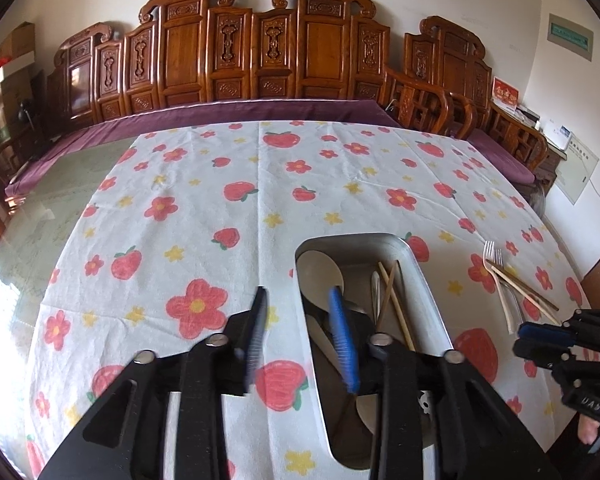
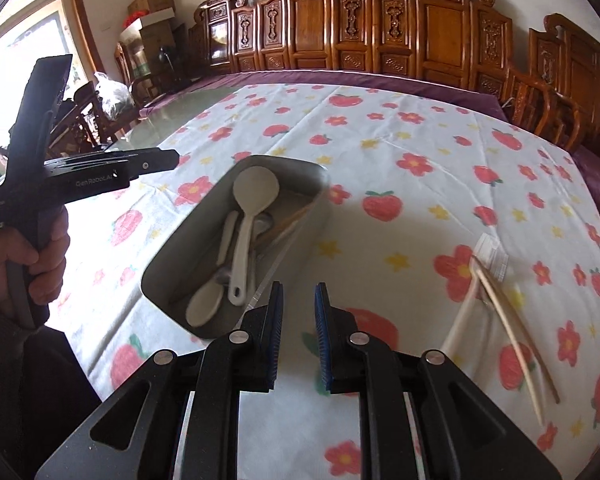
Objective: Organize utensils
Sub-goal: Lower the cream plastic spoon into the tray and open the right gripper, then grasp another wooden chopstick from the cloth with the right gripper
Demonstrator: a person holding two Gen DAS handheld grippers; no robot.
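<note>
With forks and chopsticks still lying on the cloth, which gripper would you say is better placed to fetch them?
Right. The right gripper, empty and slightly open, sits nearer the forks and chopsticks. The left gripper hangs open over the metal tray, farther away.

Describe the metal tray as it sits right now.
The grey rounded-corner metal tray looks like brushed steel, a shallow oblong lying flat on the strawberry-print tablecloth. Inside lie white spoons, wooden chopsticks and some metal cutlery. Neither gripper appears to touch it; two forks and more chopsticks lie outside, to its right.
</note>
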